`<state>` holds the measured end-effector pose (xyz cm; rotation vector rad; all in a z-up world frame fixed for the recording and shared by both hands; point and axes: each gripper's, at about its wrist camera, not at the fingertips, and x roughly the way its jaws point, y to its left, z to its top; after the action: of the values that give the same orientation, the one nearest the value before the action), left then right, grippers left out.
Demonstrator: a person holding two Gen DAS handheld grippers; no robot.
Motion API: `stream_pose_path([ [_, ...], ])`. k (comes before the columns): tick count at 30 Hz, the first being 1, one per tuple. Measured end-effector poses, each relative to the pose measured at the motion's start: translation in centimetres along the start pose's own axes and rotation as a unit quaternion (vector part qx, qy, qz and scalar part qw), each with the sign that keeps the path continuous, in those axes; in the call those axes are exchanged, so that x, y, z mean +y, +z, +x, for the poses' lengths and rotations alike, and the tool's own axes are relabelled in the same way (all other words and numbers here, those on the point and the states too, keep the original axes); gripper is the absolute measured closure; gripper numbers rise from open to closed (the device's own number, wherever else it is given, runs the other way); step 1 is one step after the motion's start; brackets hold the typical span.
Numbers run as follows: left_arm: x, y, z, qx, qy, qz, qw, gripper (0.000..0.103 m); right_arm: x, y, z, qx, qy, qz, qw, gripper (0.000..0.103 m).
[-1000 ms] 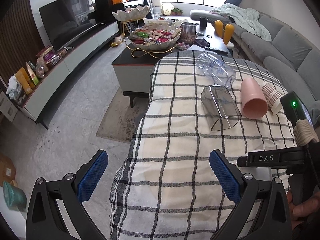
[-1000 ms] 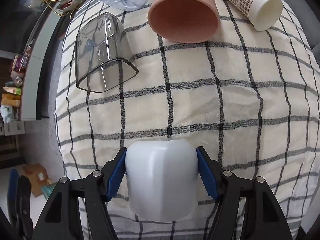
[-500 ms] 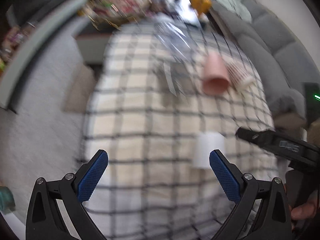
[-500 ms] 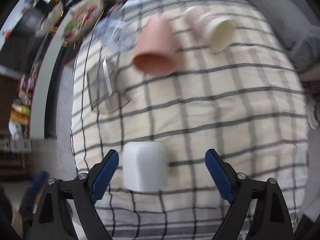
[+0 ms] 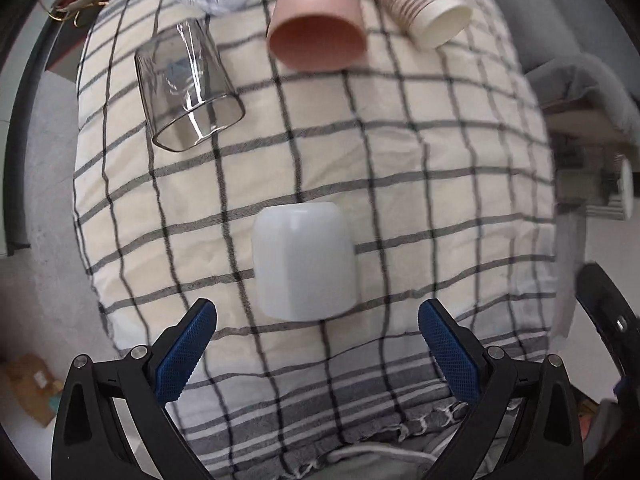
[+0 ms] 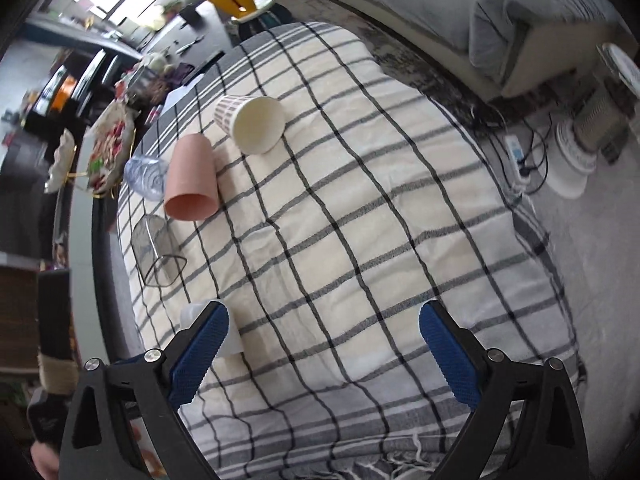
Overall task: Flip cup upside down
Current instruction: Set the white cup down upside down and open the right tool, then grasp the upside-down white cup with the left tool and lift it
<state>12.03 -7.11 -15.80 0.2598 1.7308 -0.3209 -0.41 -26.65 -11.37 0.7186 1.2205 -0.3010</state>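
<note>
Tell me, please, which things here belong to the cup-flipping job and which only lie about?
Job:
white cup, standing upside down on the checked cloth
left tongs, open

Lying about:
pink cup, on its side
paper cup, on its side
clear glass, on its side

Matt white plastic cup (image 5: 304, 264), woven checked cloth (image 5: 420, 184), glossy clear tumbler (image 5: 188, 88)
</note>
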Motion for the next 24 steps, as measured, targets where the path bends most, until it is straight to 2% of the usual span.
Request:
stream_pose_path([
  [3,-0.5,0.9,0.9,0.034,0.029,0.018,0.9989,0.000,-0.3,0.0,0.1,0.003,0.012,0.014,1.000,0.006],
  [5,-0.9,1.4,1.5,0.054,0.034,0.024,0.9977,0.000,-0.4,0.3,0.2,0.002,0.017,0.017,1.000,0.006],
  [10,-1.5,3.0,3.9,0.100,0.035,0.024,0.9941,0.000,-0.7,1.7,0.9,0.009,0.021,0.027,0.999,0.006],
  [15,-1.6,3.7,6.0,0.152,0.018,0.016,0.9881,0.003,-1.0,3.0,2.3,0.025,0.018,0.035,0.999,0.006],
  [20,-1.4,4.7,7.0,0.171,0.031,0.024,0.9845,0.006,-0.9,3.9,4.1,0.043,0.017,0.042,0.998,0.006],
  [22,-1.4,5.2,7.5,0.183,0.035,0.028,0.9822,0.010,-0.7,4.3,4.8,0.051,0.018,0.042,0.998,0.006],
  [24,-1.3,5.7,7.8,0.192,0.040,0.028,0.9801,0.021,-0.7,4.7,5.4,0.055,0.017,0.041,0.997,0.006],
])
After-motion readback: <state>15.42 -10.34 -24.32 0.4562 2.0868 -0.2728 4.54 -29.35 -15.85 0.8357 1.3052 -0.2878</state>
